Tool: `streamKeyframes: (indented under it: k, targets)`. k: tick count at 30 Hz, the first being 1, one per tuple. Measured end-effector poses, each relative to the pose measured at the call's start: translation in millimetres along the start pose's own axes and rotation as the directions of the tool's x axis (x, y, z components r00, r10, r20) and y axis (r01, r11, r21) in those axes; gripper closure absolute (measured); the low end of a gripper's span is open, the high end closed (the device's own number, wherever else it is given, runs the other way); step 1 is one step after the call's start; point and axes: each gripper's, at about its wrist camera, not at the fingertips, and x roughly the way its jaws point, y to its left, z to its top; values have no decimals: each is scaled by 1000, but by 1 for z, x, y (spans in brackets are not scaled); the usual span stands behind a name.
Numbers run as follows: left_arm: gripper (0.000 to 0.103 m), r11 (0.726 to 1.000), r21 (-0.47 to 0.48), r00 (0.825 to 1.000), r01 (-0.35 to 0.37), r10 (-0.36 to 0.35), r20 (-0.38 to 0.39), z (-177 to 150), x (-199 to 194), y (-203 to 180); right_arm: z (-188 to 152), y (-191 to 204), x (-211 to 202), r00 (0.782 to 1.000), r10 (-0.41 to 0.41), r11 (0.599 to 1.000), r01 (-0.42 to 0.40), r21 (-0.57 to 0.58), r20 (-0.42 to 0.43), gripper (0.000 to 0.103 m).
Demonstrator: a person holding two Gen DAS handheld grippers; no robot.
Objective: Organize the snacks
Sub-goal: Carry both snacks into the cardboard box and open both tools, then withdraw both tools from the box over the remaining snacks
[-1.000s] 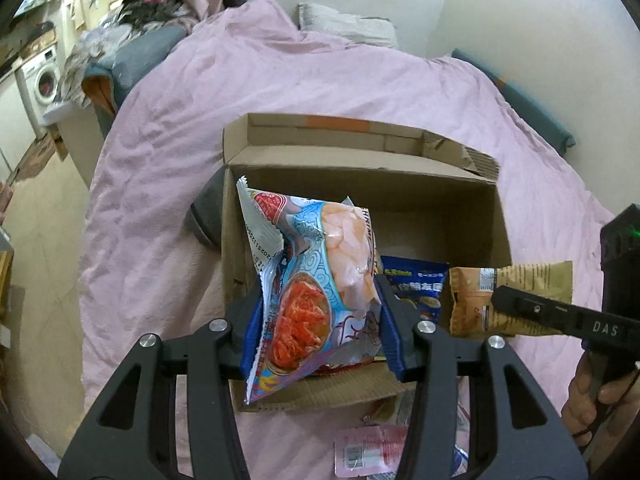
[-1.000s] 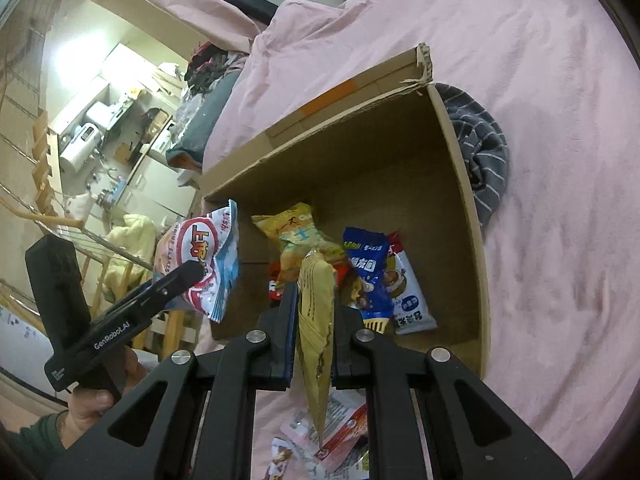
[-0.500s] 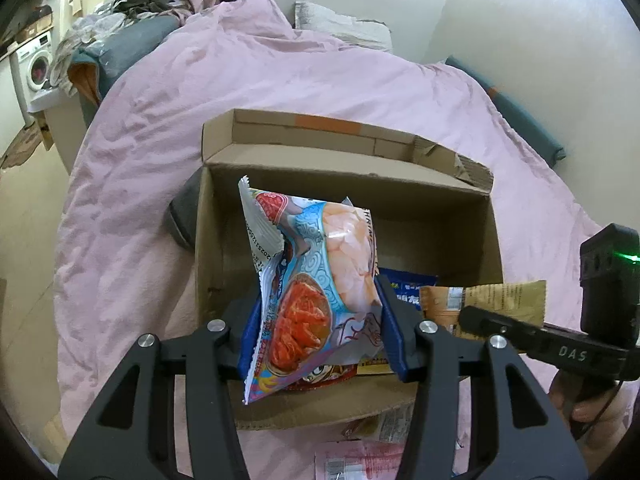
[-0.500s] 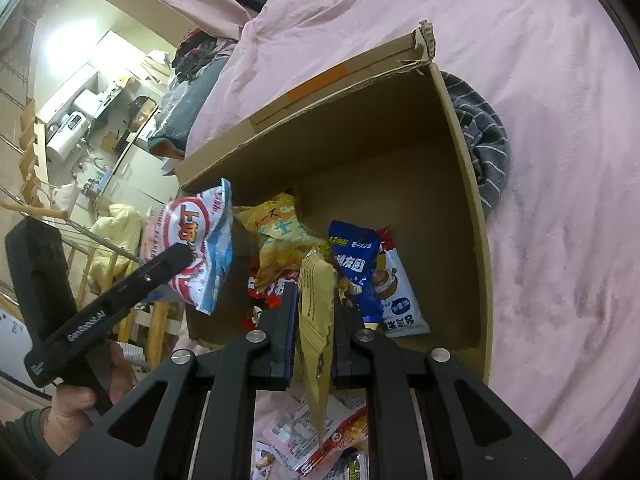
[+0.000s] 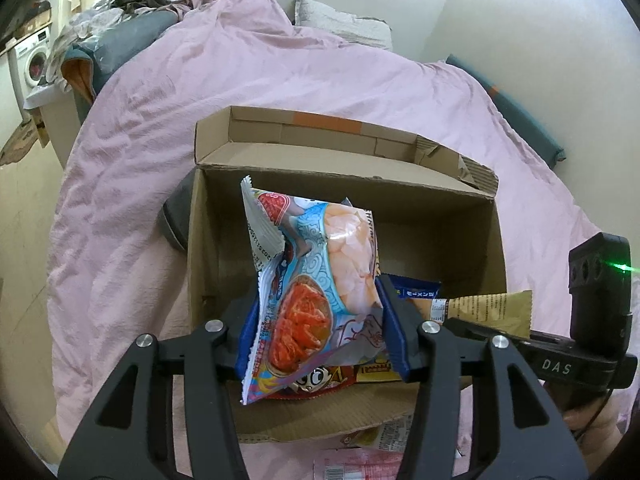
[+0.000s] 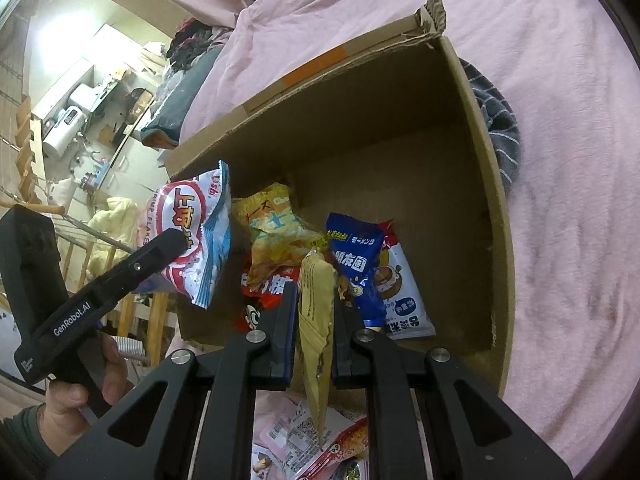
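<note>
An open cardboard box (image 5: pixel 348 184) lies on a pink blanket, with several snack packs inside. My left gripper (image 5: pixel 316 312) is shut on a puffy shrimp-chip bag (image 5: pixel 320 264), held upright over the box's near-left part. The same bag (image 6: pixel 200 236) shows in the right wrist view at the box's left edge. My right gripper (image 6: pixel 314 308) is shut on a flat tan packet (image 6: pixel 316 320) that stands on edge just above the box's front wall. Inside lie a yellow bag (image 6: pixel 276 224), a blue packet (image 6: pixel 356 260), a white packet (image 6: pixel 400 296) and a red one (image 6: pixel 264 292).
Loose snack packs (image 6: pixel 304 440) lie on the blanket in front of the box. A grey striped cloth (image 6: pixel 496 120) is tucked against the box's far outer side. A hand (image 6: pixel 80 392) grips the left tool. Pink blanket (image 5: pixel 160 120) surrounds the box; walls stand behind the bed.
My right gripper has drifted a little closer to the box and lower with the tan packet. The left gripper and its shrimp-chip bag have stayed nearly still over the box.
</note>
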Motion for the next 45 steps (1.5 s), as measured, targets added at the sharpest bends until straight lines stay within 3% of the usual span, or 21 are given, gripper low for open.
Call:
streamKeyframes:
  k: [6, 10, 13, 15, 16, 18, 19, 20, 33, 39, 43, 45]
  targets:
    - [51, 1000, 24, 1000, -15, 15, -14, -3, 1, -5, 1, -3, 0, 1000, -10, 1000, 10, 12, -2, 90]
    - [36, 997, 55, 999, -47, 48, -5, -4, -2, -10, 2, -1, -1, 1000, -19, 1000, 19, 3, 8, 86]
    - [19, 995, 72, 998, -64, 65, -1, -3, -5, -13, 3, -1, -3, 1000, -22, 1000, 22, 6, 20, 85]
    - [15, 995, 71, 998, -70, 70, 9, -3, -8, -14, 3, -1, -6, 998, -44, 999, 44, -1, 40, 85]
    - [15, 995, 71, 997, -71, 70, 14, -4, -9, -14, 3, 0, -10, 996, -65, 998, 66, -11, 63, 80]
    - [15, 994, 76, 997, -76, 75, 18, -4, -10, -14, 4, 2, -16, 993, -79, 997, 81, -15, 92, 55]
    - [15, 994, 79, 997, -80, 79, 19, -5, -10, -14, 4, 2, -20, 990, -76, 997, 77, -9, 120, 35]
    - [15, 994, 79, 997, -82, 81, 17, -5, -10, -14, 4, 2, -24, 987, -75, 997, 77, -9, 141, 31]
    - [15, 994, 72, 996, -88, 87, 15, -8, -11, -12, 9, -1, -31, 983, -79, 997, 80, -1, 166, 31]
    - [15, 994, 50, 995, -101, 99, 30, -10, -18, -8, 8, 10, -43, 970, -109, 991, 122, -47, 217, 30]
    - [15, 995, 39, 995, -96, 94, 45, -16, -30, -4, 4, 13, -54, 978, 28, 1000, -25, -16, 208, 18]
    - [15, 995, 38, 995, -93, 92, 42, -21, -36, -4, -2, 21, -60, 974, 18, 999, -8, -44, 226, 17]
